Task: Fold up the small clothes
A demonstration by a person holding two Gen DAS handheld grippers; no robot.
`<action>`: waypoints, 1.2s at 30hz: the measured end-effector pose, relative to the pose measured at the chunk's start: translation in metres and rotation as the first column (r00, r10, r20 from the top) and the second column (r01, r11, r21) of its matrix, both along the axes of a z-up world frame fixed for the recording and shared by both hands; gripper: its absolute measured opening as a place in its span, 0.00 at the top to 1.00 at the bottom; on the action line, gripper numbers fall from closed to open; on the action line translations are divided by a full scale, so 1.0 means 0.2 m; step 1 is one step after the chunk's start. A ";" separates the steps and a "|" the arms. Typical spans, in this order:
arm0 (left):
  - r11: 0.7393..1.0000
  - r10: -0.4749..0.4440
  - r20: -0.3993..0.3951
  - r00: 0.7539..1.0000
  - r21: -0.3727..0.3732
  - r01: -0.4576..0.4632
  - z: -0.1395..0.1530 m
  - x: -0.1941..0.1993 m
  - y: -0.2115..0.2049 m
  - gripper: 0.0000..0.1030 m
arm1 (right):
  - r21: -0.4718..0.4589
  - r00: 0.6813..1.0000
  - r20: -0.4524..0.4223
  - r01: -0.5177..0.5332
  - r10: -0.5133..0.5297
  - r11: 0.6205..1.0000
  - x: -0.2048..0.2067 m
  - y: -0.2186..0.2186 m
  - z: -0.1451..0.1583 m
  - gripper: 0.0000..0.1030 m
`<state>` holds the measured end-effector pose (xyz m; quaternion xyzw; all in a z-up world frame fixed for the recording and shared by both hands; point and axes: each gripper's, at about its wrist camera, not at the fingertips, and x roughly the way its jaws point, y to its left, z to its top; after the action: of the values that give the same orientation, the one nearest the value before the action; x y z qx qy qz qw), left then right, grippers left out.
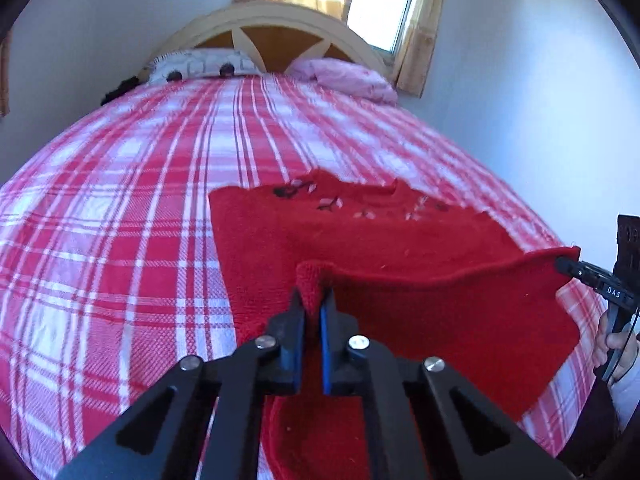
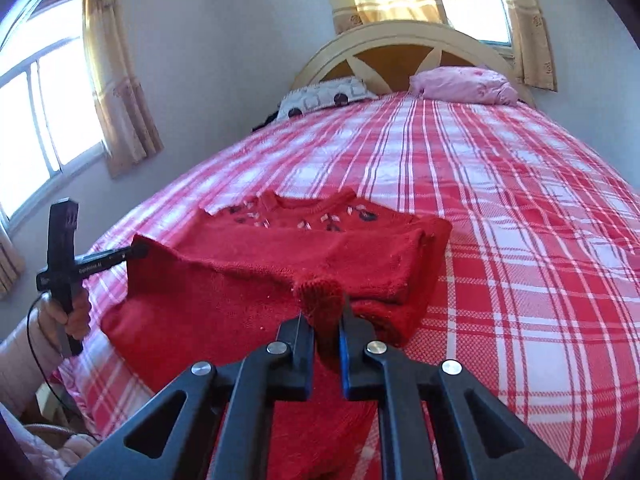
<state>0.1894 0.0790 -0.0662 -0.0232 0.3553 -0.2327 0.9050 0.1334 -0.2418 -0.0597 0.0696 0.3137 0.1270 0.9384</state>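
Sweater: red knit, lies on the near part of the bed, collar end far, hem end near and lifted off the cover.
Sweater detail: dark and pale stitched motifs run across the chest just below the collar.
Left gripper: jaws closed tight on a bunched corner of the near hem; knit fills the gap between the blue pads.
Right gripper: jaws likewise pinched shut on a wad of hem at the other near corner.
Hem between grippers: hangs as a shallow raised edge from one gripper to the other; cloth below it droops toward the near bed edge.
Far half of sweater: flat on the cover, a sleeve folded in along its right side in the right view.
Hands: a hand grips the left handle; another hand grips the right handle.
Bed: red-and-white plaid cover.
Pillows: patterned white pillow far left, pink pillow far right, both against the headboard.
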 end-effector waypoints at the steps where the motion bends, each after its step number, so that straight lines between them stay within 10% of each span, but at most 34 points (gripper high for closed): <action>1: 1.000 0.007 0.019 1.000 0.002 -0.007 0.02 -0.03 0.00 0.94 | 0.000 1.000 0.008 0.001 -0.001 1.000 -0.01 0.00 0.01 0.92; 10: 0.997 0.055 0.026 0.998 -0.054 -0.054 0.12 0.05 0.01 0.94 | -0.025 0.998 0.058 0.017 -0.015 1.000 0.06 0.01 0.15 0.92; 21: 0.985 0.172 0.028 0.985 -0.028 -0.171 0.23 0.43 -0.07 0.93 | -0.071 0.993 0.058 0.109 -0.105 0.991 0.61 -0.09 0.21 0.92; 36: 0.948 0.311 -0.155 0.938 0.124 -0.294 -0.22 0.85 -0.16 0.83 | -0.291 0.963 -0.164 0.162 -0.216 0.943 1.10 -0.05 -0.33 0.92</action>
<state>0.3592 0.0463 -0.1096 -0.0526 0.4356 -0.0699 0.8959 0.3541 -0.2523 -0.1249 -0.0196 0.4098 -0.0163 0.9118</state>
